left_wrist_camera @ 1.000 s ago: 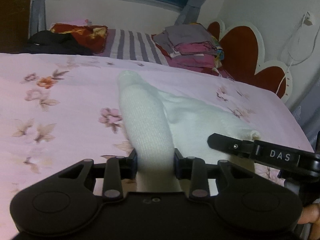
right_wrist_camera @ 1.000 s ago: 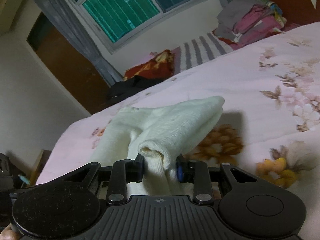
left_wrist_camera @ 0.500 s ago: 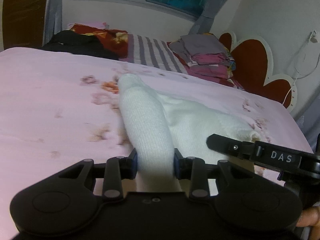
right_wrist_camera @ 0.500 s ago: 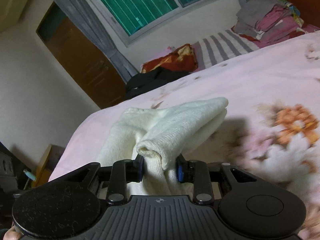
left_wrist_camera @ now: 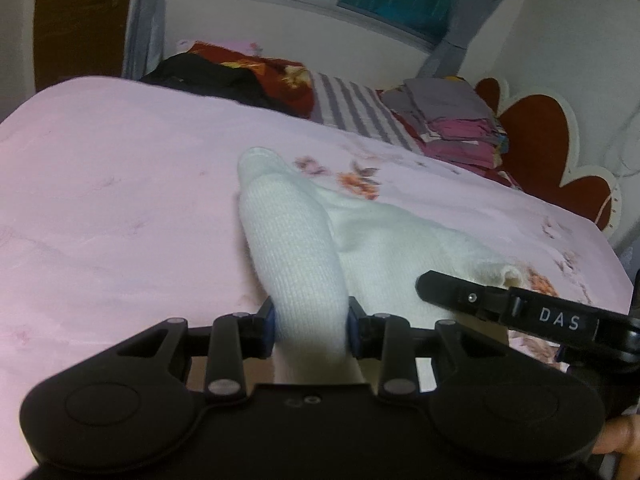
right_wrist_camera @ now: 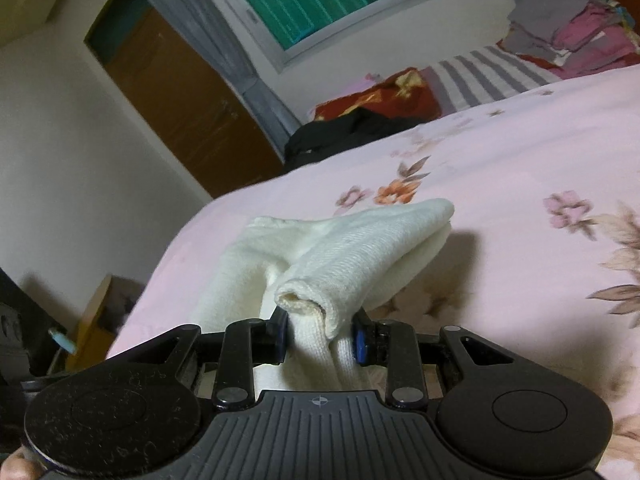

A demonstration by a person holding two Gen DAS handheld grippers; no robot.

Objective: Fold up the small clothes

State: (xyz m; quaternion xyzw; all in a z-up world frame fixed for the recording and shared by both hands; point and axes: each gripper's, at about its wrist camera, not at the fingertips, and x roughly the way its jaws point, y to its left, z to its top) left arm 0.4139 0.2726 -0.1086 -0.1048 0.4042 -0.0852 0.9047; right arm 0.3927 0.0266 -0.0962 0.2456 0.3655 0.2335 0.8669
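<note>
A small white knit garment (left_wrist_camera: 296, 248) lies partly lifted over the pink floral bedsheet (left_wrist_camera: 120, 200). My left gripper (left_wrist_camera: 310, 320) is shut on one end of it; the cloth runs away from the jaws toward the bed's middle. My right gripper (right_wrist_camera: 320, 330) is shut on another end of the same white garment (right_wrist_camera: 360, 248), with a rolled hem sticking up between its fingers. The right gripper's black finger marked DAS also shows in the left wrist view (left_wrist_camera: 500, 304), close beside the left one.
A stack of folded grey and pink clothes (left_wrist_camera: 452, 120) sits at the head of the bed by a red headboard (left_wrist_camera: 536, 136). A striped pillow (left_wrist_camera: 352, 104), a red cloth and a black garment (left_wrist_camera: 216, 80) lie along the far edge. A wooden door (right_wrist_camera: 184, 92) stands left.
Both grippers, still holding the white garment, have swung left across the bed; the window and door have come further into view. The grip on the cloth has not changed.
</note>
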